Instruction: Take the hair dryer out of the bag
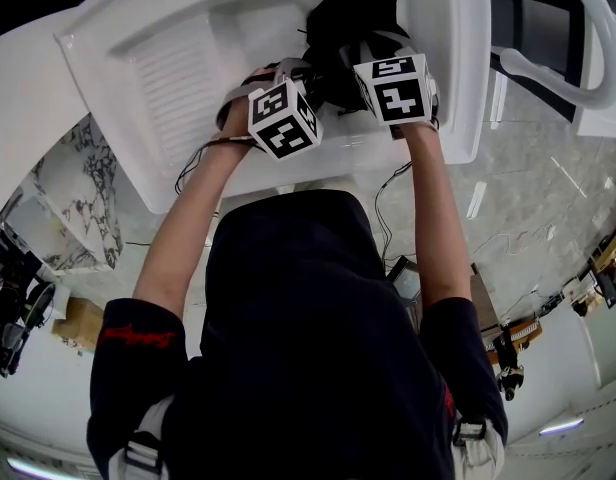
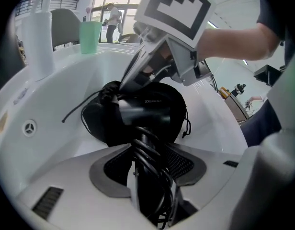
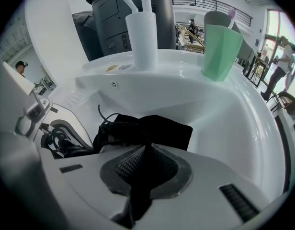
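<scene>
Left tongs (image 2: 146, 155) clamped on hair dryer (image 2: 146, 113) handle. Dryer's long axis runs from tongs toward 12 o'clock, barrel half inside bag (image 2: 97, 122). Right tongs (image 3: 140, 159) pinched shut on bag fabric — bag lies in sink (image 3: 233, 114).

Black bag (image 3: 162, 127), black hair dryer (image 2: 142, 111), white sink (image 3: 229, 123), mint-green cup (image 3: 221, 51), white tumbler (image 3: 141, 40).

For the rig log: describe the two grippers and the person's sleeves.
The left gripper and right gripper are white-bodied with dark grey ribbed pads. Each carries a white cube of black square markers. Thin black cables trail off them. Short dark sleeves, one marked red.
</scene>
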A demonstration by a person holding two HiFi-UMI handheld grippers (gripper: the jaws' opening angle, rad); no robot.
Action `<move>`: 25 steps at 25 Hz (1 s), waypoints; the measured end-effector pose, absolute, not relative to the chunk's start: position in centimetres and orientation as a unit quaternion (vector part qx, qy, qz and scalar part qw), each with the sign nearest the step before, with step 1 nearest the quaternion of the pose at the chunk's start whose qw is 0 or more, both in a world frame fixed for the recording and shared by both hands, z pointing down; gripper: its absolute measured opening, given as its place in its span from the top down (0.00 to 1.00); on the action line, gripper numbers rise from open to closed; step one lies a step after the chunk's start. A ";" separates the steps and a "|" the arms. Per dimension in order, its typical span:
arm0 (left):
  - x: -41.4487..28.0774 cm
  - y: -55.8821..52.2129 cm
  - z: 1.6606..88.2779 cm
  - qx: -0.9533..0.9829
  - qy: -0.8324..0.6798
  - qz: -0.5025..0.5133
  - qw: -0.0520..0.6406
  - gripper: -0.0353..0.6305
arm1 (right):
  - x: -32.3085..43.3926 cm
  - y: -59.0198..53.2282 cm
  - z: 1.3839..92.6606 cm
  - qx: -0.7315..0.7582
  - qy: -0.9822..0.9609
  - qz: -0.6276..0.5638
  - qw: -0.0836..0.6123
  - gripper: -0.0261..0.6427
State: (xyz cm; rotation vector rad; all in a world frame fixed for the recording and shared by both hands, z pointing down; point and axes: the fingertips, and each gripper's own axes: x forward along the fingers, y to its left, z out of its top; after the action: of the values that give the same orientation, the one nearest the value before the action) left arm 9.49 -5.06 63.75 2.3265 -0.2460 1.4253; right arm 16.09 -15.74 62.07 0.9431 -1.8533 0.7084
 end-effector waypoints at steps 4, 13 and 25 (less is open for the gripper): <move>9.6 -4.4 63.3 0.834 -0.079 0.512 0.189 0.62 | 16.1 -15.8 62.0 0.383 -0.749 0.286 0.458 0.88; 9.0 -3.4 61.9 0.839 -0.069 0.509 0.178 0.62 | 16.1 -15.4 61.8 0.386 -0.747 0.285 0.459 0.88; 8.4 -2.2 60.4 0.851 -0.045 0.499 0.157 0.62 | 16.5 -14.7 61.9 0.392 -0.740 0.282 0.469 0.88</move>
State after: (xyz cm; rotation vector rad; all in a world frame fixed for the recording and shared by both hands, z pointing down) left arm 8.44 -2.23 60.41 2.4355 -0.1276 1.4288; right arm 16.47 -14.75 61.93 0.9608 -1.8136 0.6914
